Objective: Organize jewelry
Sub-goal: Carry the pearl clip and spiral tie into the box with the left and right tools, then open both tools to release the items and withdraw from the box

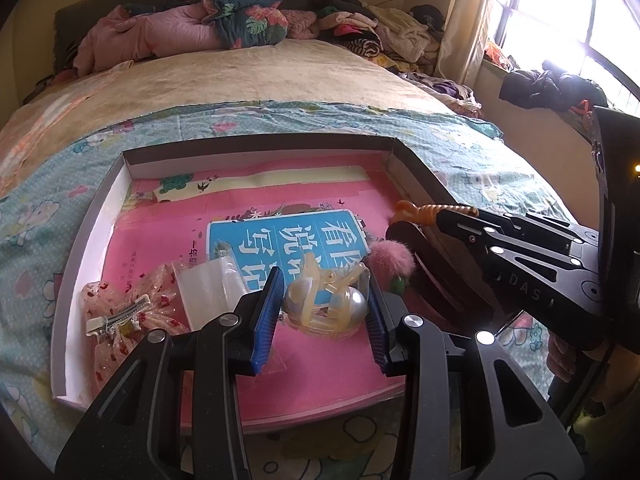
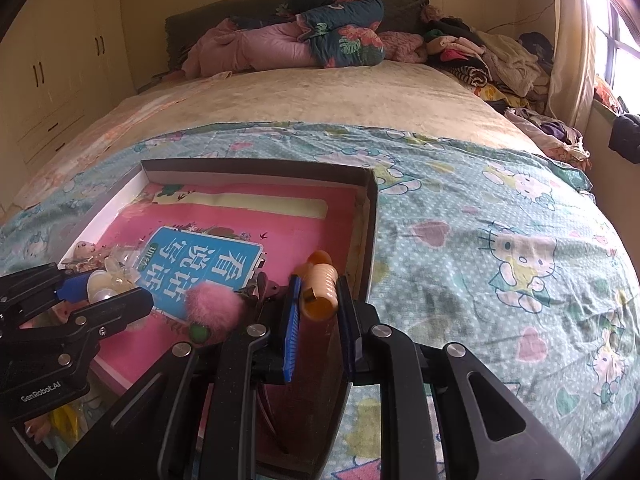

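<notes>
Pink-lined tray [image 1: 100,216] holds several hair pieces as the left gripper [image 1: 326,304] pinches a pearl clip [image 1: 326,300] and the right gripper [image 2: 318,300] an orange clip [image 2: 320,284], neither yet placed.

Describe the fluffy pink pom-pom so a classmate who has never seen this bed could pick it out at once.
On the bed lies a shallow dark-rimmed box lined with a pink sheet. The fluffy pink pom-pom sits near its right wall, beside the blue Chinese-lettered label. Unlike the hard clips around it, it is furry, with a small green bead attached.
</notes>
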Motion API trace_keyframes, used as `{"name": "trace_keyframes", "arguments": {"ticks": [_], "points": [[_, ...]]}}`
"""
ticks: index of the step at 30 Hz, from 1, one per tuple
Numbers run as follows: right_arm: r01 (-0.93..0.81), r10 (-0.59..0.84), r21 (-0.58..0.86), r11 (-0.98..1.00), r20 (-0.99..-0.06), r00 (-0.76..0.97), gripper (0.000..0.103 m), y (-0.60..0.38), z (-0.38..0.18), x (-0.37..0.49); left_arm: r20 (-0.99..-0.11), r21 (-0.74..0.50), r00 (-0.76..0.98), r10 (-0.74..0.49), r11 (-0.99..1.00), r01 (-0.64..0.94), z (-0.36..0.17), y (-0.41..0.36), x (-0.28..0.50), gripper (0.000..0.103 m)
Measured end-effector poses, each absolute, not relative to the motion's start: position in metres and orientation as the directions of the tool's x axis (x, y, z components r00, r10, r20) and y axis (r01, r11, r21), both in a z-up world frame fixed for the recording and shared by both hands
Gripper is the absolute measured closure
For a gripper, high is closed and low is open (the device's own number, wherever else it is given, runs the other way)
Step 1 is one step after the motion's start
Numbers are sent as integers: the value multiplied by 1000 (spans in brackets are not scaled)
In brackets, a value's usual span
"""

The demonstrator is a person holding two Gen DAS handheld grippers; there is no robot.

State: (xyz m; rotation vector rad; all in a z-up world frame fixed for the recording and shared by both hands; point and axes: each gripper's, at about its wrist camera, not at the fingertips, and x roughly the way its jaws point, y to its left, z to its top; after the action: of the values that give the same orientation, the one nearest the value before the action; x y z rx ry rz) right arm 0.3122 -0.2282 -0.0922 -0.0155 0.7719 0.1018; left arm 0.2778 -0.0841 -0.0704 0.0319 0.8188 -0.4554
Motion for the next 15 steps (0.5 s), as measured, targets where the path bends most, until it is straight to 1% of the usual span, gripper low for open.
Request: {"name": "trace_keyframes", "arguments": {"ticks": [3, 7, 13, 15], "points": [[-96, 91, 32, 995, -685, 723, 74, -232, -88, 304, -707, -145, 597, -379, 904, 402, -69, -84, 278, 72], [-96, 97, 39, 995, -671, 735, 69, -235, -81, 295, -702, -144, 602, -380, 904, 402, -66, -84, 276, 70], [-102, 105, 43, 994, -648, 754, 61, -239, -70, 277, -695, -139, 613, -375, 907, 398, -61, -82, 272, 63], [-101, 105, 43, 994, -639, 762, 57, -240, -67, 272, -689, -138, 620, -374, 908, 395, -58, -81, 269, 60]]}}
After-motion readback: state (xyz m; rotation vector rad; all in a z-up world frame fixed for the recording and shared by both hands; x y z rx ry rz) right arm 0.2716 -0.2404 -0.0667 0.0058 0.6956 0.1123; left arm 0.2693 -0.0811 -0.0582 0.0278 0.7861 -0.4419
